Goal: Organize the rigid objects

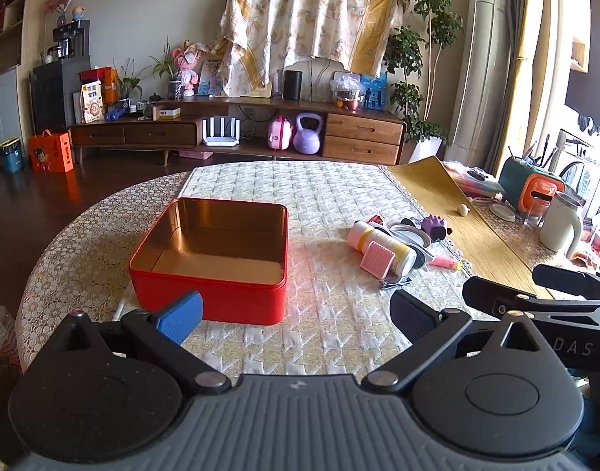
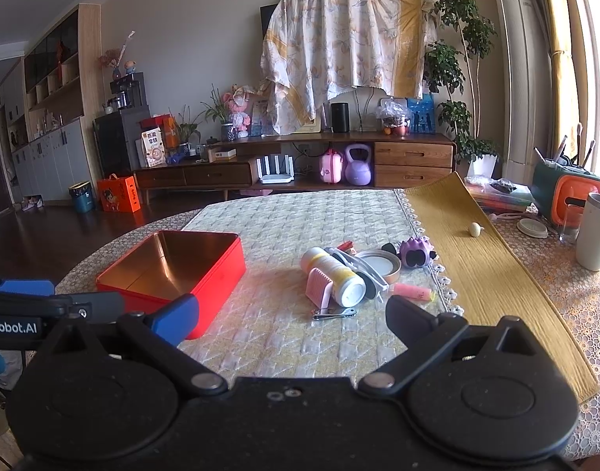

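**Red tin open on the desk, small things heaped beside it**

The heap (image 2: 355,274) to the right of the red tin (image 1: 209,259) is hard to sort out: a white bottle with a pink cap (image 2: 333,272) lies on top, a pink ribbed block (image 2: 319,284) leans on it, and a flat round lid (image 2: 378,265) is partly covered by a pair of glasses. Nail clippers (image 2: 333,313) lie at the heap's near edge. A purple toy (image 2: 416,252) sits at its far side, a pink tube (image 2: 412,291) to its right.

The left tongs (image 1: 296,316) stand wide apart and hold nothing; their blue finger overlaps the tin's near wall in the view, contact unclear. The right tongs (image 2: 292,320) are likewise spread wide and hold nothing, hovering short of the heap.

The bottle lies on its side, its long axis running from far left to near right, cap pointing away toward the tin's far corner. The tin sits open side up on the quilted desk (image 1: 331,196).
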A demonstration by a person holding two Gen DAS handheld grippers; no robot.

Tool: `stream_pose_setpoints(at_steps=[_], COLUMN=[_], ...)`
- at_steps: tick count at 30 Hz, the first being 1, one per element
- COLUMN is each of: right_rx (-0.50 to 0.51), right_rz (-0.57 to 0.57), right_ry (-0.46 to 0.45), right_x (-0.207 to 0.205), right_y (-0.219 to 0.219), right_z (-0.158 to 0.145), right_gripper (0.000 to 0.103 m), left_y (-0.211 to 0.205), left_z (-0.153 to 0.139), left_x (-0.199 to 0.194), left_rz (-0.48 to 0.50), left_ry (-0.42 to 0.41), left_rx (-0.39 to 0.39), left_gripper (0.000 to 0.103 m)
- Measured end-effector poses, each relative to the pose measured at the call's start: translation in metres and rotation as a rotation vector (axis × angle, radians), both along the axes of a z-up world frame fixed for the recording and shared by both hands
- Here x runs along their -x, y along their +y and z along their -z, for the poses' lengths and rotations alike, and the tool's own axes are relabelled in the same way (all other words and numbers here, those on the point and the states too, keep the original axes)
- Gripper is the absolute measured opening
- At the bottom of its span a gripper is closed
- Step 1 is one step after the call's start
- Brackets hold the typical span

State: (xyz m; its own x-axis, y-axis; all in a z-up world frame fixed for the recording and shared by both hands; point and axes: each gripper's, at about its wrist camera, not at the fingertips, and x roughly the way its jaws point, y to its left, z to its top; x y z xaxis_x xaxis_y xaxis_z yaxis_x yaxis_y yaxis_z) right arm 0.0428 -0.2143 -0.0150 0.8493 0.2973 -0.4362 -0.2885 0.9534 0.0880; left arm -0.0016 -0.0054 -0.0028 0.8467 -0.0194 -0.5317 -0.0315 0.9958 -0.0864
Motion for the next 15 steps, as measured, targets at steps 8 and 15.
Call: stream_pose_setpoints(at_steps=[8,15], right_rx=[-0.001,-0.003], right_rz=[0.001,0.003], right_ry=[0.004,0.018], right_x=[0.000,-0.004], right_y=[0.000,-0.002], right_z=[0.002,0.007], right_gripper=[0.101,0.101], left_y=[-0.001,-0.002], left_z=[0.002,0.010], left_x=[0.000,-0.005], left_rz=[-0.001,0.005], left_ry=[0.004,0.020], left_rx=[0.001,-0.002], left_gripper=[0.102,0.102])
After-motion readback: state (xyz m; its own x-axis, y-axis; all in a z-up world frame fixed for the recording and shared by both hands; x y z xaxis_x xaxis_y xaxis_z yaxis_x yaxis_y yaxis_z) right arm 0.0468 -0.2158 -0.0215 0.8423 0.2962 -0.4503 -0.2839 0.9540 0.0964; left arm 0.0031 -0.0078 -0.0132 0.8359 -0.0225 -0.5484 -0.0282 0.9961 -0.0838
